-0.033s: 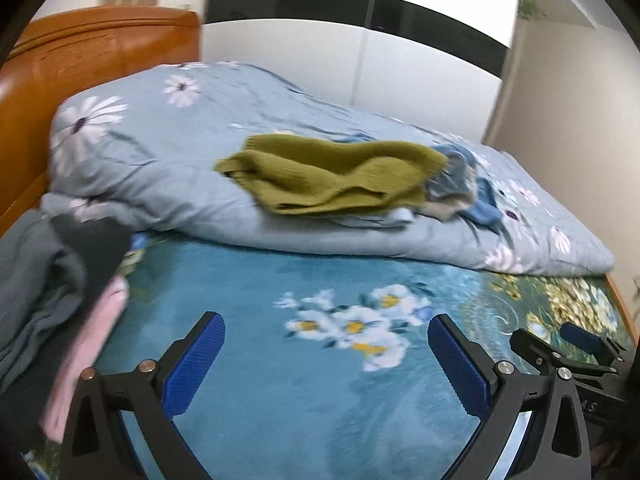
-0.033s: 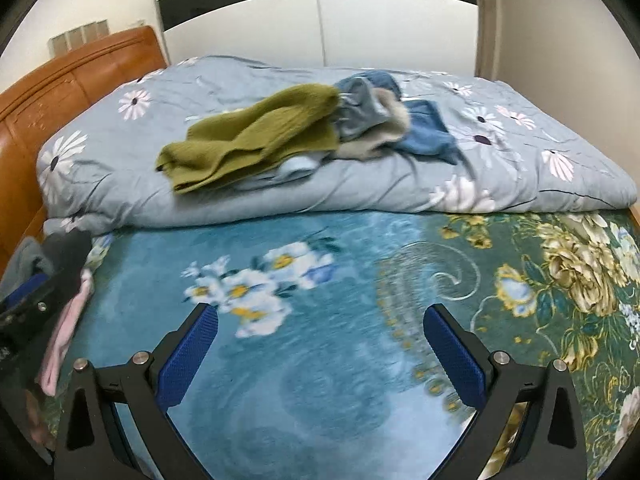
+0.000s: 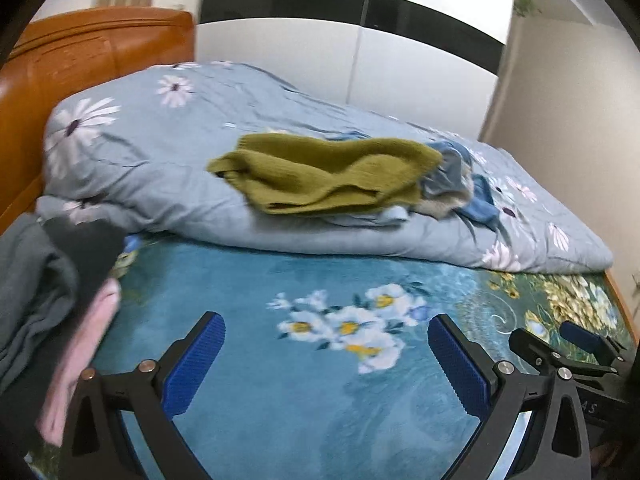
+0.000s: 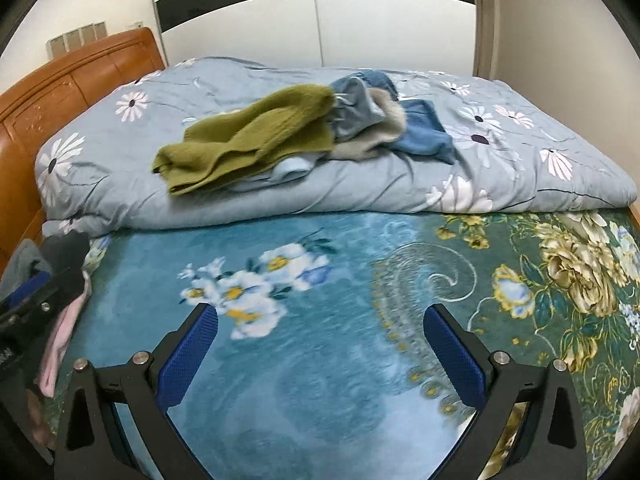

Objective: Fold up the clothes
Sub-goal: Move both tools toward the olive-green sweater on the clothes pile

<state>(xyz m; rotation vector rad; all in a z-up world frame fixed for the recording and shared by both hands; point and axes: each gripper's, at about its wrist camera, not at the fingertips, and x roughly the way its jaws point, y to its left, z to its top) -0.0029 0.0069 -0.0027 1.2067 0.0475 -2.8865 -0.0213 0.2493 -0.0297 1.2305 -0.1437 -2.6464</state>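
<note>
Hovering over the blanket [image 4: 320, 360], left gripper [image 3: 326, 356] and right gripper [image 4: 320, 344] gape wide, holding nothing; the step looks like fetching a garment. Clothes [image 4: 256, 140] lie heaped on the quilt [image 4: 520, 184] ahead; next move calls for reaching there. No containers visible

Only "AS" reads, on the right gripper [image 3: 576, 344]

It was a home bedroom: a bed with a wooden headboard [image 4: 76, 76], a floral quilt [image 4: 500, 160] over a blanket [image 4: 320, 340], loose clothes [image 4: 260, 136], and a wardrobe [image 4: 320, 20] behind.
</note>
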